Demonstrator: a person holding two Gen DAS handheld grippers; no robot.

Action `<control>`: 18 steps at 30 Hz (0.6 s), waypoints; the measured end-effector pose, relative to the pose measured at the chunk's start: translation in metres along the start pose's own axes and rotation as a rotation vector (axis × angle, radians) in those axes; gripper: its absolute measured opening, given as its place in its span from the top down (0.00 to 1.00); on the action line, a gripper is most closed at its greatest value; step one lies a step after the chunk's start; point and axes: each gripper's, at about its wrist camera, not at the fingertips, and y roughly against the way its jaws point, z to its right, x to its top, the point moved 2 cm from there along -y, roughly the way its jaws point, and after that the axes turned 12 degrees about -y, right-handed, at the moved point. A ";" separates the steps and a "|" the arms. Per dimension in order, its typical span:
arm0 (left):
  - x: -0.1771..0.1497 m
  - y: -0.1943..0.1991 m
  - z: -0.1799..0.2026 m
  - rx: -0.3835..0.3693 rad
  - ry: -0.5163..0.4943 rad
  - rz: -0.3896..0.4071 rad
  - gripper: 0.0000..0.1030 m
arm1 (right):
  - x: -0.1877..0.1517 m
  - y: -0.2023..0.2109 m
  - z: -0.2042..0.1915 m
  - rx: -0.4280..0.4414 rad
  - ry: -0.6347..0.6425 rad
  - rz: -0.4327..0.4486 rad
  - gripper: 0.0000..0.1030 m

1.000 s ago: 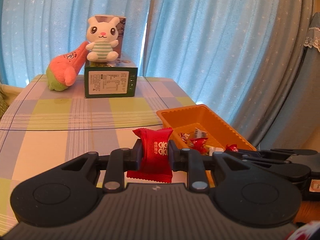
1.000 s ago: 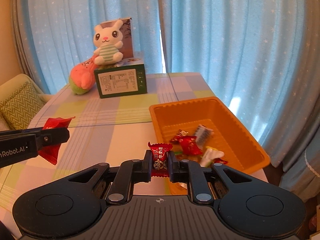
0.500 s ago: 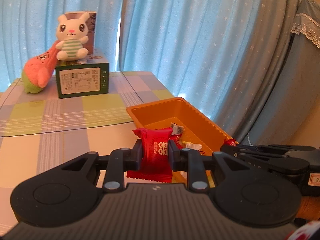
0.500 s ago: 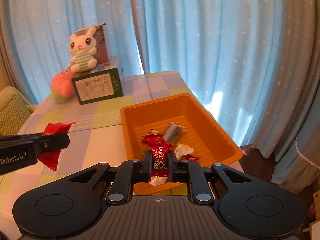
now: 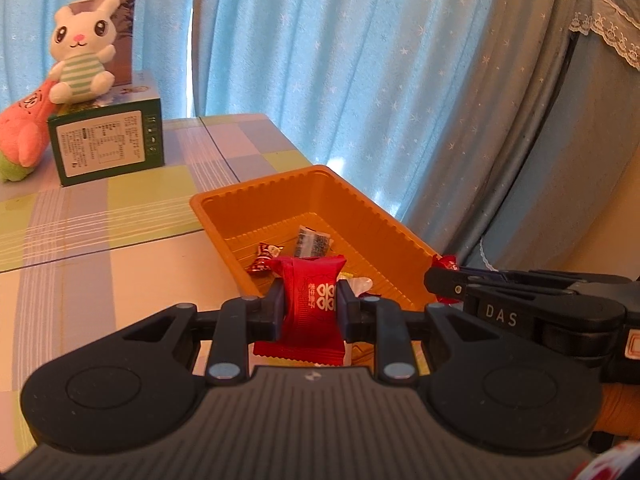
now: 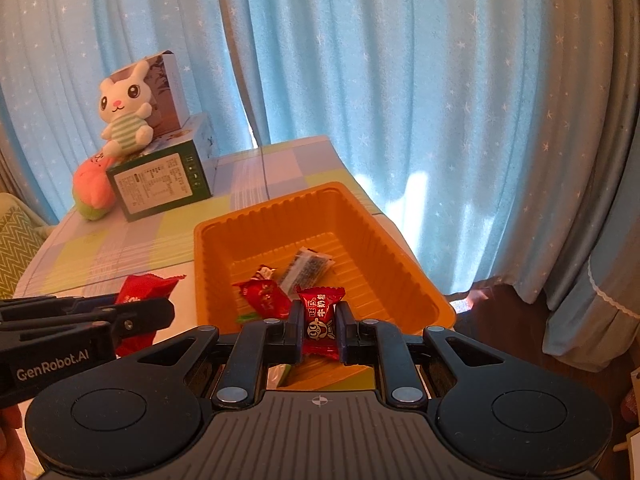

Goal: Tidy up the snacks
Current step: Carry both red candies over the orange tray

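Note:
My left gripper (image 5: 310, 304) is shut on a red snack packet (image 5: 308, 300) and holds it above the near left corner of the orange tray (image 5: 224, 204). My right gripper (image 6: 319, 326) is shut on a small red candy (image 6: 320, 320) over the near part of the tray (image 6: 208, 240). Several wrapped snacks lie in the tray, among them a red candy (image 6: 262, 296) and a grey-white packet (image 6: 306, 266). The left gripper shows at the left of the right wrist view (image 6: 158, 312); the right gripper shows at the right of the left wrist view (image 5: 434, 280).
A green box (image 5: 108, 146) with a white bunny plush (image 5: 82, 66) on it and a pink plush (image 5: 24, 136) beside it stand at the table's far left. Blue curtains hang behind. The table edge runs just right of the tray. A green cushion (image 6: 16, 248) lies at left.
Both grippers have moved right and forward, from beside the tray to over its near part, each still holding its snack.

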 end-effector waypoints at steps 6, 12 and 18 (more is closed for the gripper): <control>0.004 -0.021 0.007 -0.022 -0.011 -0.019 0.77 | 0.005 -0.012 0.012 -0.009 -0.011 -0.007 0.84; 0.007 -0.036 0.013 -0.037 -0.025 -0.034 0.77 | 0.012 -0.019 0.018 -0.016 -0.019 -0.003 0.84; 0.009 -0.046 0.014 -0.044 -0.029 -0.042 0.77 | 0.017 -0.022 0.022 -0.017 -0.022 0.002 0.84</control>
